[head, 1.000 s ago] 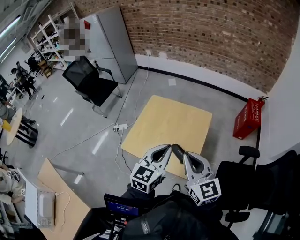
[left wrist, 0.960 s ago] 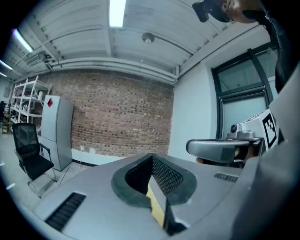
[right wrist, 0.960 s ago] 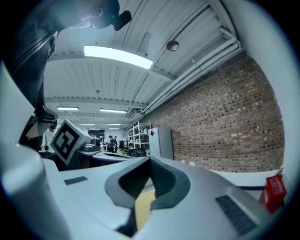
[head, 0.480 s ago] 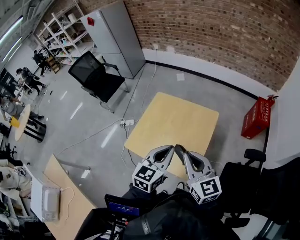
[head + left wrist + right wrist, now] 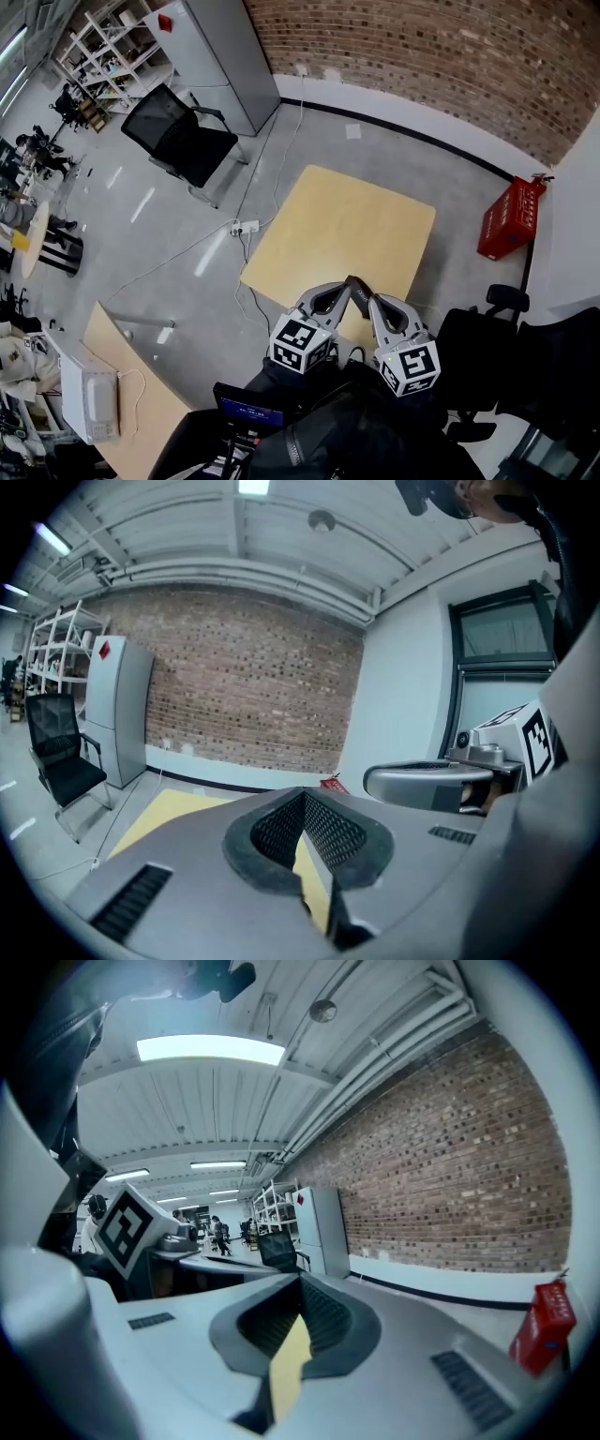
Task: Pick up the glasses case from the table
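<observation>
We find ourselves in a large, open workshop-style lab or office. A long bare brick wall [image 5: 450,66] borders a grey polished concrete floor [image 5: 141,234], where a power strip [image 5: 242,227] and loose cables [image 5: 178,267] trail. Open metal shelves [image 5: 108,52] and a tall grey cabinet [image 5: 211,56] stand at the far side, with a black office chair [image 5: 178,141] near them. A pale wooden desk [image 5: 337,234] sits mid-floor, and a red crate [image 5: 511,217] stands by the wall. Overhead we see strip lights [image 5: 211,1049] and exposed pipes [image 5: 375,1054], and people [image 5: 42,150] are at the far end.
</observation>
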`<state>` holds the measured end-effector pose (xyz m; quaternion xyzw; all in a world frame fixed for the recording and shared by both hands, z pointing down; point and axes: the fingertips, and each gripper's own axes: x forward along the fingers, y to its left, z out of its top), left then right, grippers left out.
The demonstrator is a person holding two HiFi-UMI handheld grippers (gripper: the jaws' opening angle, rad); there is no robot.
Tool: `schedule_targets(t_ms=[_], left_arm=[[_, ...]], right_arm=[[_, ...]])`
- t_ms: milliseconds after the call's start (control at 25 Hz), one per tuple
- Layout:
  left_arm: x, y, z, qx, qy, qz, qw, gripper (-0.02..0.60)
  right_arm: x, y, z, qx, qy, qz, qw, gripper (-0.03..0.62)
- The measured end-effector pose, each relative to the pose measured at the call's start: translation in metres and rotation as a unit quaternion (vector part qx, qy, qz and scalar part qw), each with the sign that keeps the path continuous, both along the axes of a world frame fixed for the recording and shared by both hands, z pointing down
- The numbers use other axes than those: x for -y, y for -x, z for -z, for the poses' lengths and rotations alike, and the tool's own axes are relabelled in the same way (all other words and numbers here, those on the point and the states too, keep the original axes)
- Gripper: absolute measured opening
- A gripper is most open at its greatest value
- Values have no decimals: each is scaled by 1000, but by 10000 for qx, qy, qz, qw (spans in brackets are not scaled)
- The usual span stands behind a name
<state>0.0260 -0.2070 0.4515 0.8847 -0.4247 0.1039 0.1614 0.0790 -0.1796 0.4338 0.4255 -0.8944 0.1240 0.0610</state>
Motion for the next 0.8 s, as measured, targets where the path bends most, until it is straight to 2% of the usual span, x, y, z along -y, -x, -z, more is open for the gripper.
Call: schedule_targets(t_ms=[440, 800], left_arm=[[-1, 23, -68, 107, 764, 168, 9969, 0], [-17, 32, -148, 206, 1604, 308, 9864, 0]], right_arm=[[5, -1, -74, -371, 803, -74, 9961, 3], [-4, -4, -160, -763, 1671, 61, 9830, 3]])
